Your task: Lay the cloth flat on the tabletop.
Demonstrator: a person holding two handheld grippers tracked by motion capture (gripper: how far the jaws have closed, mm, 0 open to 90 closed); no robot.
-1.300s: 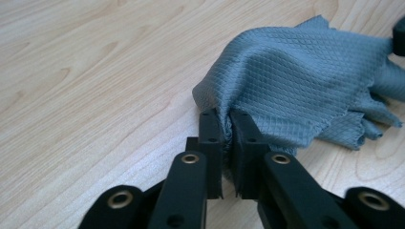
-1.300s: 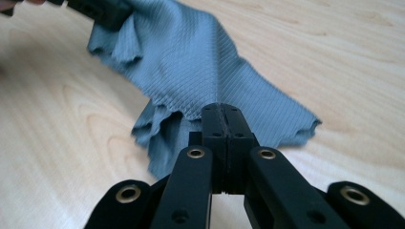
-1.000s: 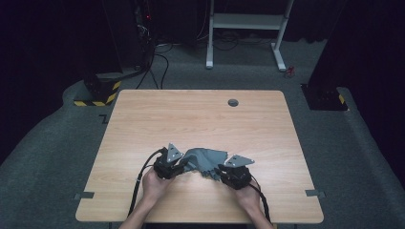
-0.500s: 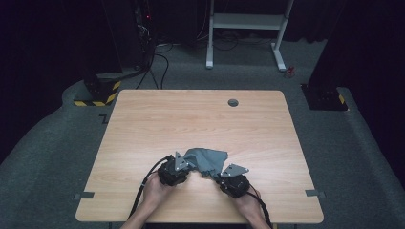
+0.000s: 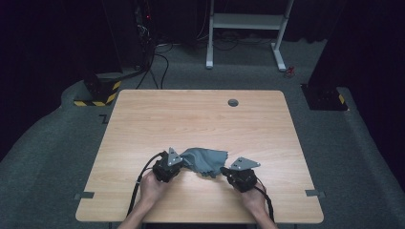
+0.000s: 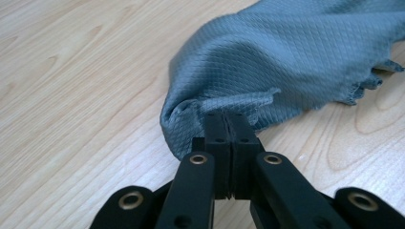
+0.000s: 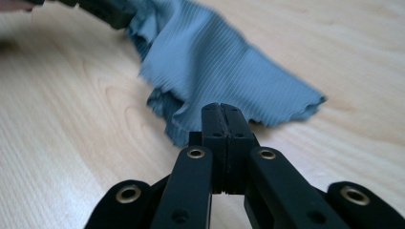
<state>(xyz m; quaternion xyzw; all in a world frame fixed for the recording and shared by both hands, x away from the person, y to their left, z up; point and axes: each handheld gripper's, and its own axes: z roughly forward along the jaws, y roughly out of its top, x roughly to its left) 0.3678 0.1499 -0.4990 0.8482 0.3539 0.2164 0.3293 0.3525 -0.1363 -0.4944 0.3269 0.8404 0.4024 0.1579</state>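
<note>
A crumpled grey-blue cloth lies on the wooden table near its front edge, between my two grippers. My left gripper is shut on the cloth's left end. In the left gripper view the fabric bunches around the closed tips. My right gripper sits at the cloth's lower right edge, jaws pressed together. In the right gripper view the cloth lies just beyond the closed tips, and no fabric shows between them. The left gripper appears at the top left there.
A round cable hole sits near the table's far edge. Beyond the table stand a white frame, a yellow-and-black striped base with cables, and a dark base at the right. Carpet surrounds the table.
Both hands drew closer together and toward the near edge, then spread slightly apart again. The cloth stays between them, its left end still held.
</note>
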